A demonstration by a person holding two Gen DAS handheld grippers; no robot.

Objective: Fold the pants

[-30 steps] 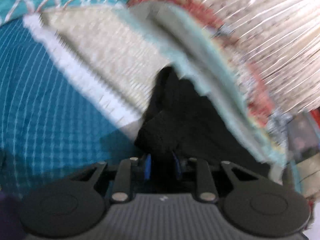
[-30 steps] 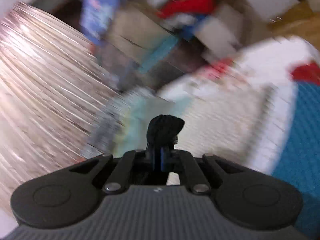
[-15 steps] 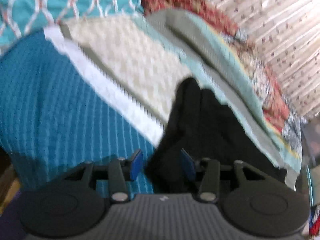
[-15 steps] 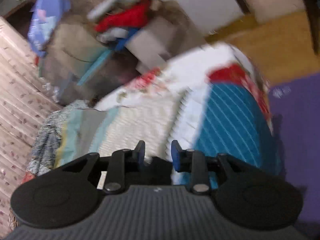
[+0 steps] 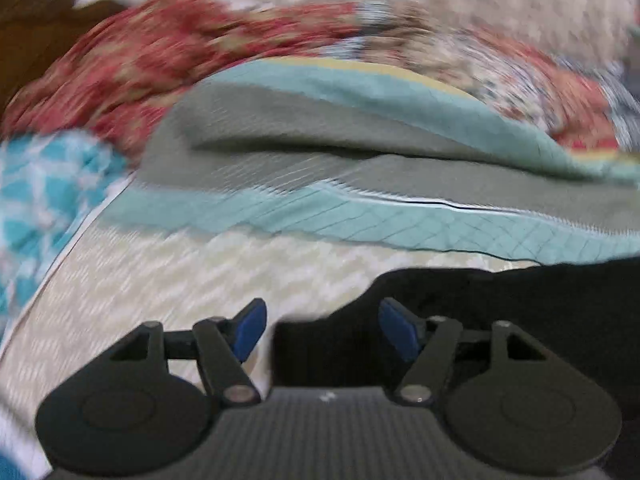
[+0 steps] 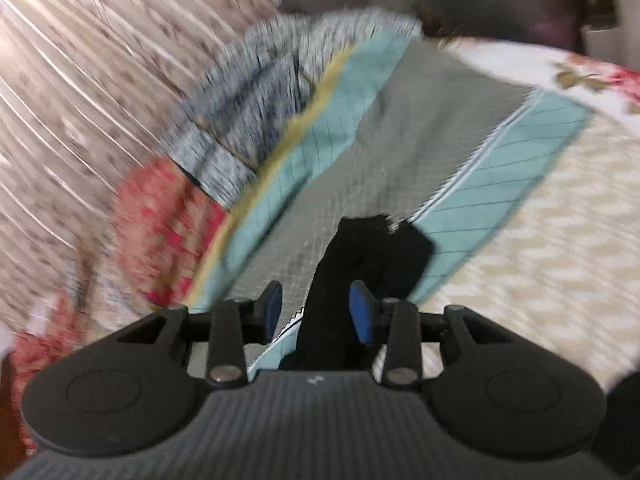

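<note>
The black pants [image 5: 500,304] lie on the bed's cream patterned quilt [image 5: 160,280], filling the lower right of the left wrist view. My left gripper [image 5: 320,328] is open, its blue pads wide apart, with an edge of the pants between and below them. In the right wrist view a bunched end of the black pants [image 6: 372,248] sticks up between my right gripper's [image 6: 316,312] blue pads, which stand apart. The jaws are open and do not pinch the cloth. Both views are motion-blurred.
A teal and grey quilt [image 5: 360,152] lies folded across the bed behind the pants, with a red floral blanket [image 5: 140,52] beyond it. A striped floral curtain [image 6: 80,60] hangs on the left of the right wrist view. A teal patterned pillow [image 5: 36,184] sits at the left.
Both grippers opened and let go of the pants. Both cameras swung fast toward the folded quilt, and the left jaws opened wider.
</note>
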